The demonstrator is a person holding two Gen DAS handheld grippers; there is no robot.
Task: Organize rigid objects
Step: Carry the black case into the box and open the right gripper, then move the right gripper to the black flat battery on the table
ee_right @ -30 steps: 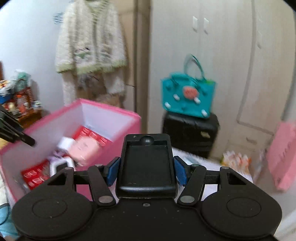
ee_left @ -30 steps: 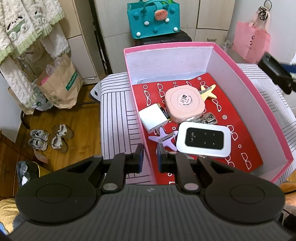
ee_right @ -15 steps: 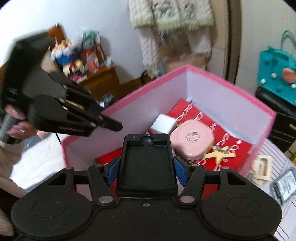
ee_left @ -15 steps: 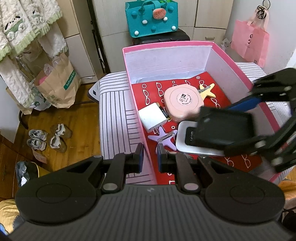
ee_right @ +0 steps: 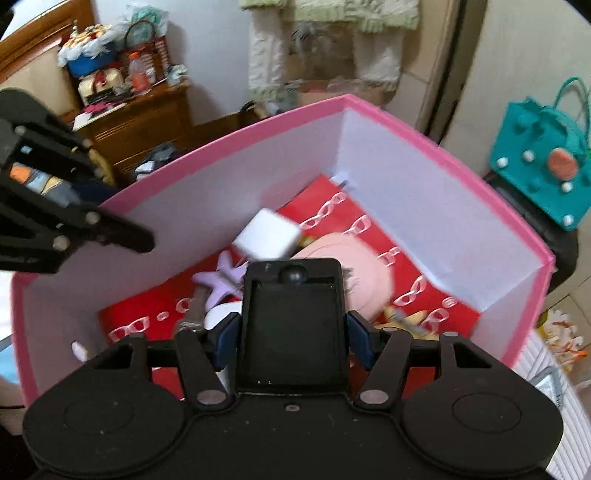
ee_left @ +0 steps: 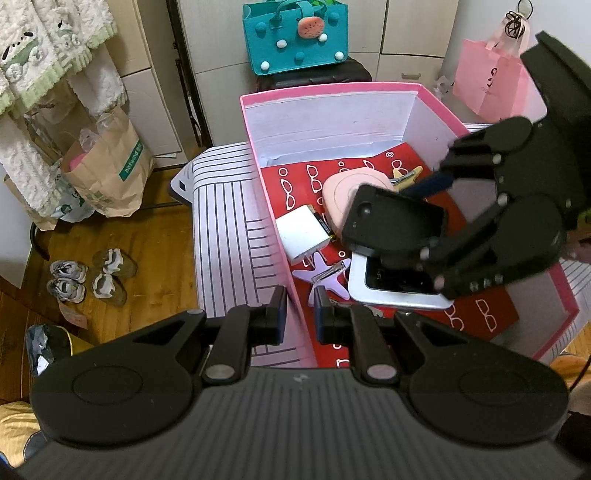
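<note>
A pink box (ee_left: 332,94) with a red patterned floor stands on a striped surface. In it lie a white charger cube (ee_left: 304,236), a round pink case (ee_left: 341,192), a purple star clip (ee_left: 327,277), a yellow star clip (ee_left: 406,175) and a white wifi device (ee_left: 395,293). My right gripper (ee_right: 291,332) is shut on a black rectangular holder (ee_right: 291,321), also seen in the left wrist view (ee_left: 393,223), and holds it inside the box above the wifi device. My left gripper (ee_left: 300,314) is nearly shut and empty over the box's near left wall.
A teal bag (ee_left: 295,35) on a black suitcase stands behind the box. A pink bag (ee_left: 487,79) hangs at the right. A brown paper bag (ee_left: 107,170) and shoes (ee_left: 88,277) are on the wooden floor at the left. A wooden cabinet (ee_right: 136,122) is beyond the box.
My right gripper has carried the black holder from outside the box over its rim and down into it, above the wifi device. My left gripper has stayed in place.
</note>
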